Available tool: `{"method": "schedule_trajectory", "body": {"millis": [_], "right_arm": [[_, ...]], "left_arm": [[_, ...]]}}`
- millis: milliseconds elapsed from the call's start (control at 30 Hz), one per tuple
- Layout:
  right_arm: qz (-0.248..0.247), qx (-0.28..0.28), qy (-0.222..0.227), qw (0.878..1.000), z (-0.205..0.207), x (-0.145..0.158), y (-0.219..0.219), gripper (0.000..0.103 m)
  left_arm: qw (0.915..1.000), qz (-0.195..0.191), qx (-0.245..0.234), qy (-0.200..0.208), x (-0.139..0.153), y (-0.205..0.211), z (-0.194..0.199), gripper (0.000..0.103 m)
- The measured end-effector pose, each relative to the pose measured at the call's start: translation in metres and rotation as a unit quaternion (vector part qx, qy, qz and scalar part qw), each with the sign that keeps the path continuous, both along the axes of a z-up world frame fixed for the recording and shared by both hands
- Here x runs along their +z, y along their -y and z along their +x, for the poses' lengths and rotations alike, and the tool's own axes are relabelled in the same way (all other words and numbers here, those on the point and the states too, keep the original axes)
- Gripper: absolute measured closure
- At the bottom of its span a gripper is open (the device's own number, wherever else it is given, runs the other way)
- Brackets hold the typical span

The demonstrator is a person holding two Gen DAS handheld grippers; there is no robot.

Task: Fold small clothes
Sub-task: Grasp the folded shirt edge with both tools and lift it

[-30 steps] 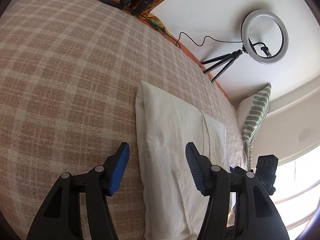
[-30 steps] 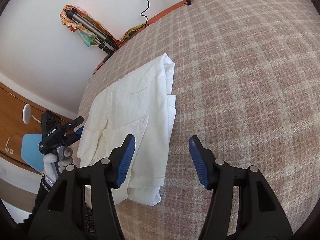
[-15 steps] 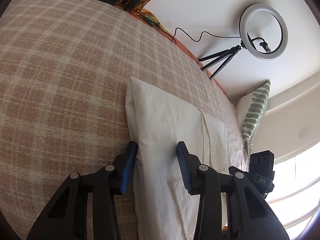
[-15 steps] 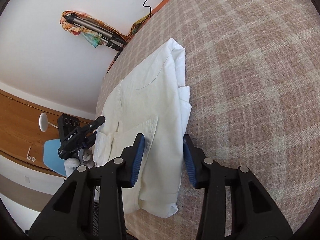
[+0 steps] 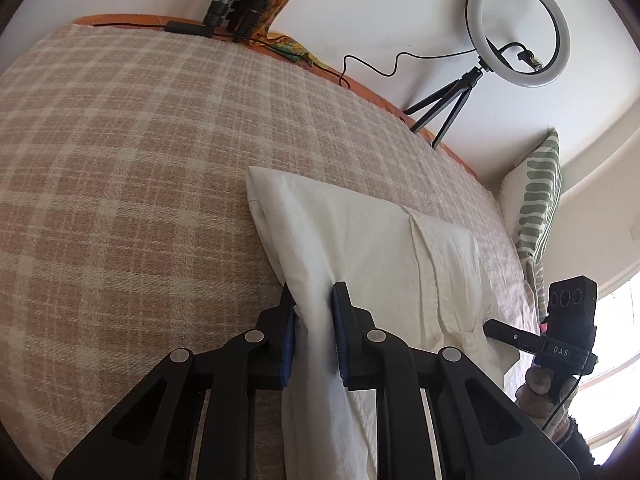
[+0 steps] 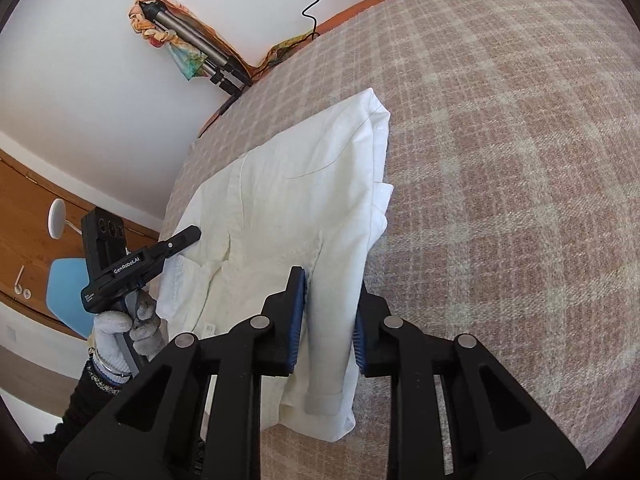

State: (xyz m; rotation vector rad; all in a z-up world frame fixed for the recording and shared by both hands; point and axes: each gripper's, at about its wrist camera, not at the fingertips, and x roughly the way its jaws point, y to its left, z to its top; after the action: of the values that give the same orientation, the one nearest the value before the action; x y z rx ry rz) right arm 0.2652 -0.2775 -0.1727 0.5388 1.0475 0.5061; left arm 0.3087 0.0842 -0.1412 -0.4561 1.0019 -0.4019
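Lying on the plaid bedspread (image 5: 120, 168), the white garment (image 5: 372, 248) sits mid-frame in the left wrist view, with broad bare cloth to its left and above it; a striped pillow (image 5: 536, 208) and ring light (image 5: 518, 28) crowd the right edge. In the right wrist view open bedspread fills the right half, and folded tripods (image 6: 200, 56) lean at upper left. The left gripper (image 5: 312, 320) is closing, its blue pads pinching the garment's left edge. The right gripper (image 6: 330, 312) is closing too, narrow, with the garment's right edge bunched between its pads. The garment's long axis runs from lower centre toward upper left in the left wrist view.
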Motion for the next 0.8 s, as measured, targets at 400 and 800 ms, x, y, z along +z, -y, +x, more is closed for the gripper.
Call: {"method": "schedule_trajectory", "body": {"millis": [400,800], "right_arm": [[-0.046,0.002,0.03,0.999,-0.002,0.008,-0.009,0.083],[-0.064,0.008,0.062,0.996,-0.012,0.028,-0.015,0.087]], "left_arm": [[0.9978,0.052,-0.002,0.042,0.015,0.013,-0.012,0.09],[0.9948,0.064,-0.01,0.078,0.039,0.027,-0.023,0.092]]}}
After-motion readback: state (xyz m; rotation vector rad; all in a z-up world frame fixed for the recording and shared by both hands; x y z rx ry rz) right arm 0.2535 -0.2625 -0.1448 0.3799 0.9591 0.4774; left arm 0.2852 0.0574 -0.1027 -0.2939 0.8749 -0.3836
